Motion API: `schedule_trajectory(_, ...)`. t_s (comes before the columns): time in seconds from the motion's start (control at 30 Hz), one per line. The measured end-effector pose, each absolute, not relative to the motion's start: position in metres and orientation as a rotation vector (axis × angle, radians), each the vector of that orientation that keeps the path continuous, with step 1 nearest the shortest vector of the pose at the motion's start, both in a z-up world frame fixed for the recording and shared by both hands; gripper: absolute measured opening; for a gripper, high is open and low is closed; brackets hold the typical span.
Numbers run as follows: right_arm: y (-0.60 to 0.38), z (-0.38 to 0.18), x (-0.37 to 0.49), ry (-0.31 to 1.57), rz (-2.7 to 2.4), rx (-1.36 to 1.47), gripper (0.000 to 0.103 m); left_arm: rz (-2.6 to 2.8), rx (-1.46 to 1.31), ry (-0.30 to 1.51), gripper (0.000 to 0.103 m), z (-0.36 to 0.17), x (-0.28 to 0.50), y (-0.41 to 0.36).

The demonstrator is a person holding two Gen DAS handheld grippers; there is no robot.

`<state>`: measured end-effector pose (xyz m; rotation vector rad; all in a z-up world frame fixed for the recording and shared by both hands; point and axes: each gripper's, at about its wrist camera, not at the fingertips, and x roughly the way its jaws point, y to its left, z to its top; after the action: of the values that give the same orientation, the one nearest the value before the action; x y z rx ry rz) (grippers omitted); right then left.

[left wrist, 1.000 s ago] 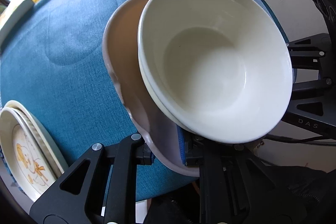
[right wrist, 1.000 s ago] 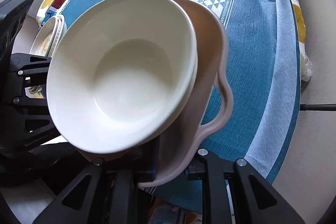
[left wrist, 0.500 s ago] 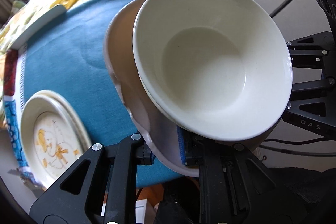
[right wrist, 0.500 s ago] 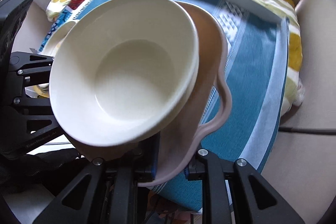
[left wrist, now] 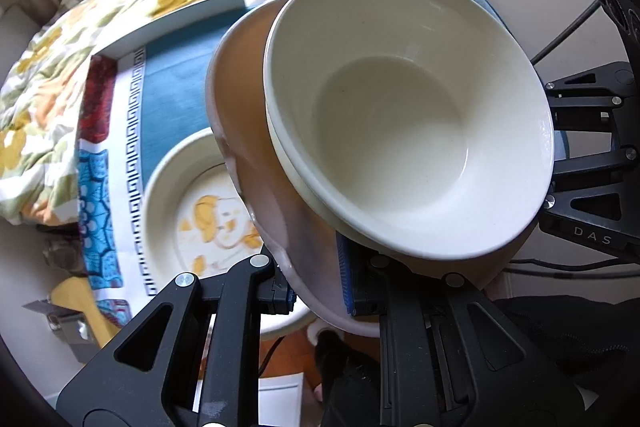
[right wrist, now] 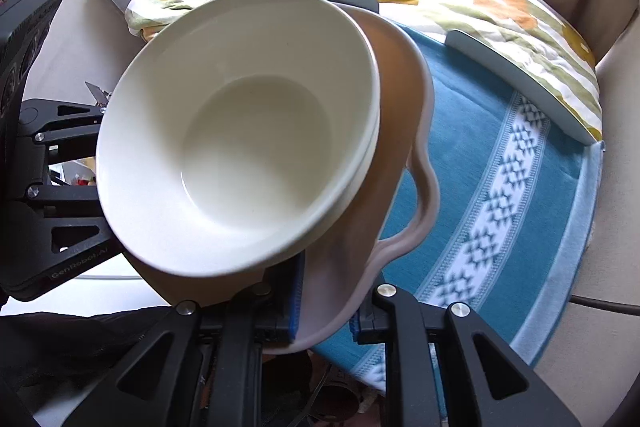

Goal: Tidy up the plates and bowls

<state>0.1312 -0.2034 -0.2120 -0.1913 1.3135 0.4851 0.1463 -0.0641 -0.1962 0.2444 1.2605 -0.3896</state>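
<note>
A pale pink dish [left wrist: 240, 99] with a wavy rim hangs tilted above the table, carried from both sides. Two nested cream bowls [left wrist: 400, 131] sit inside it. My left gripper [left wrist: 318, 287] is shut on the dish's near rim, blue pads on either face. In the right wrist view the pink dish [right wrist: 404, 99] and cream bowls [right wrist: 256, 147] show again, and my right gripper [right wrist: 326, 311] is shut on the opposite rim. A plate [left wrist: 192, 203] with an orange cartoon print lies on the cloth below the dish, partly hidden by it.
A blue patterned cloth [right wrist: 500, 187] covers the round table. Grey curved bars [right wrist: 520, 83] lie along its far edge. A floral quilt [left wrist: 60, 87] lies beyond. Each view shows the other gripper's black frame [left wrist: 592, 167] beside the bowls.
Both grippers have risen with the dish and bowls and carried them across the table. The printed plate, at the left edge before, now lies under the dish's left side.
</note>
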Motion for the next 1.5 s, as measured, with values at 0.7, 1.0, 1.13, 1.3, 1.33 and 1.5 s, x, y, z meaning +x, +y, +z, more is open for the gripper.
schedule_trajectory(0.7, -0.092, -0.263, 0.144, 1.383, 0.320, -0.064, 0.016, -0.498, 0.326, 1.312, 0.014, -0.256, 0.168, 0.042)
schedule_trajectory(1.0, -0.082, -0.272, 0.146, 1.381, 0.291, -0.067, 0.017, -0.501, 0.315, 1.316, 0.014, -0.267, 0.170, 0.051)
schedule_trajectory(1.13, -0.082, -0.272, 0.142, 1.364, 0.283, -0.067, 0.017, -0.502, 0.318, 1.307, 0.014, -0.269, 0.168, 0.052)
schedule_trajectory(1.3, -0.079, -0.275, 0.139, 1.363, 0.269, -0.086, 0.017, -0.486, 0.346, 1.327, 0.015, -0.274, 0.164, 0.050)
schedule_trajectory(1.33, -0.077, -0.276, 0.139, 1.369, 0.262, -0.093, 0.017, -0.482, 0.355, 1.329, 0.015, -0.274, 0.164, 0.049)
schedule_trajectory(1.5, -0.078, -0.275, 0.138, 1.376, 0.256, -0.068, 0.017, -0.453, 0.378, 1.329, 0.016, -0.269, 0.164, 0.049)
